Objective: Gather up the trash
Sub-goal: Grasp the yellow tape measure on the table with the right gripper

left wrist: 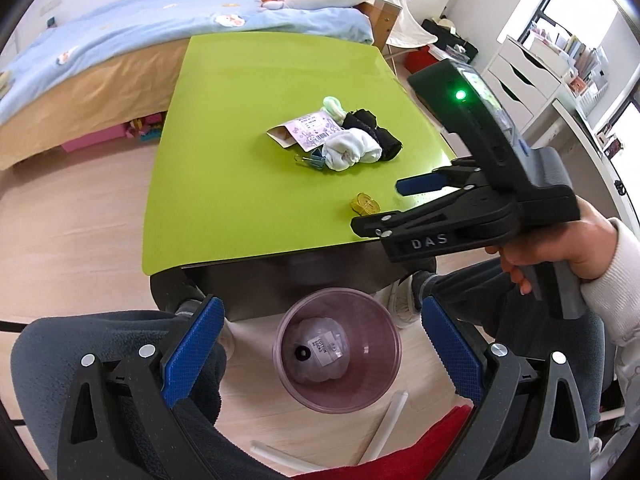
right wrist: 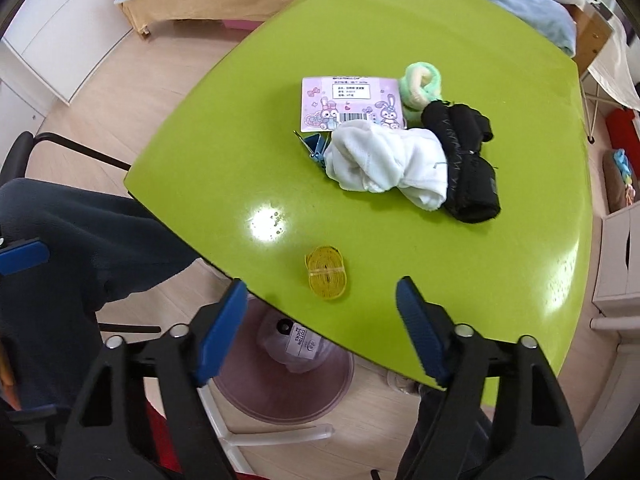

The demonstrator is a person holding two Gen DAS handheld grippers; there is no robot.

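A translucent purple trash bin [left wrist: 338, 350] stands on the floor below the green table's near edge, with a clear bag bearing a socks label inside; it also shows in the right wrist view [right wrist: 280, 380]. My left gripper [left wrist: 320, 350] is open and empty above the bin. My right gripper [right wrist: 320, 316] is open and empty over the table's near edge, just short of a yellow band bundle [right wrist: 326, 272], which also shows in the left wrist view [left wrist: 364, 203]. A pink printed card [right wrist: 348, 102] lies further back on the table [right wrist: 520, 280].
White socks [right wrist: 384, 166], black socks [right wrist: 466, 160], a green scrunchie [right wrist: 420, 84] and blue binder clips [right wrist: 316, 146] lie beside the card. A bed [left wrist: 120, 52] stands behind the table. White drawers [left wrist: 520, 76] are at the right. My legs are beside the bin.
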